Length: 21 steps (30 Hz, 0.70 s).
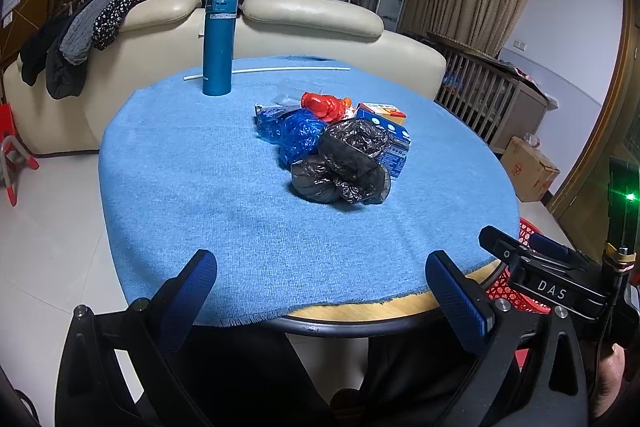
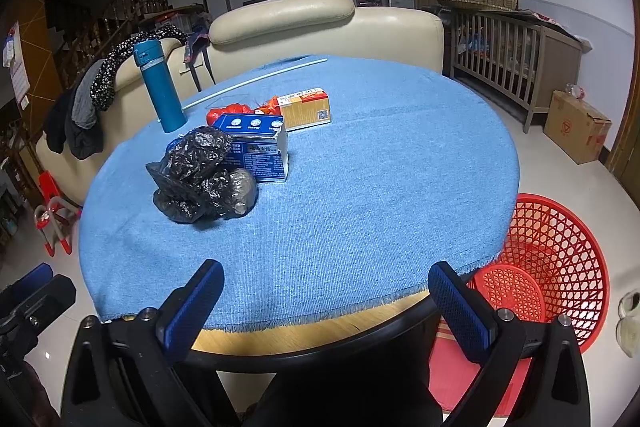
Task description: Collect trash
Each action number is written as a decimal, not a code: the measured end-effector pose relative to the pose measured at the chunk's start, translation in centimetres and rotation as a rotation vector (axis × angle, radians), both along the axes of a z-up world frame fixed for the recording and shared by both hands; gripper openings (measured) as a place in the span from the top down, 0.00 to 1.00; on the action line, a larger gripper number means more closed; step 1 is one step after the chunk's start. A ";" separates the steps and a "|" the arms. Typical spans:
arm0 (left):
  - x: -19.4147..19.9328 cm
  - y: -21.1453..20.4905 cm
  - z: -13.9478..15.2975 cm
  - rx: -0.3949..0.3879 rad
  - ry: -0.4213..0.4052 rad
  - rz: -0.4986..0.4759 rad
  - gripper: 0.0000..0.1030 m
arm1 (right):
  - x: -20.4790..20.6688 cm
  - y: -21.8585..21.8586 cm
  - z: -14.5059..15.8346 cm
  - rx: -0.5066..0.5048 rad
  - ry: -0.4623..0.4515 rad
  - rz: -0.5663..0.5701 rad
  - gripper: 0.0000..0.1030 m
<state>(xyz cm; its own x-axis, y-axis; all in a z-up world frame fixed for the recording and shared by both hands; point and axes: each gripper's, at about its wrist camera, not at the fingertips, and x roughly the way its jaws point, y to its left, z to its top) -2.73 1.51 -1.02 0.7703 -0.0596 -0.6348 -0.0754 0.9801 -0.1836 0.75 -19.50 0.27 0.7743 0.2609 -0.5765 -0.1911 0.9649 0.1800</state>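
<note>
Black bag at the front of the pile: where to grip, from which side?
Probably the upper lobe of the black bag, which bulges up clear of the blue cloth. Come from the near edge, over bare cloth; the blue box sits right behind it. The crumpled film should pinch anywhere. Both the left gripper and right gripper are open and empty.

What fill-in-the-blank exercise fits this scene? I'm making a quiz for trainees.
1. The bottle stands ____ on the cloth.
2. The basket on the floor is ____ in colour.
3. Nearest the cameras in the trash pile lies the crumpled ____ bag.
4. Both the left hand-held gripper and the right hand-held gripper are ____.

Missing words: upright; red; black; open
</note>
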 end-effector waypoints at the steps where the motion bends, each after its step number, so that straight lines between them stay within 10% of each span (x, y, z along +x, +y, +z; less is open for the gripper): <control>1: 0.0 0.0 0.0 0.001 -0.002 0.000 0.00 | 0.0 0.0 0.0 0.000 -0.001 0.000 0.00; 21: 8.5 -1.4 0.5 0.044 0.044 -0.039 0.00 | 3.4 -0.9 -0.5 0.020 0.042 -0.026 0.00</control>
<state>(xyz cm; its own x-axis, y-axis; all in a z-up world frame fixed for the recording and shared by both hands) 5.82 0.08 -0.56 0.7392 -0.0603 -0.6708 -0.0443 0.9895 -0.1377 4.19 -20.42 -0.25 0.7561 0.2529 -0.6036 -0.1582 0.9656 0.2064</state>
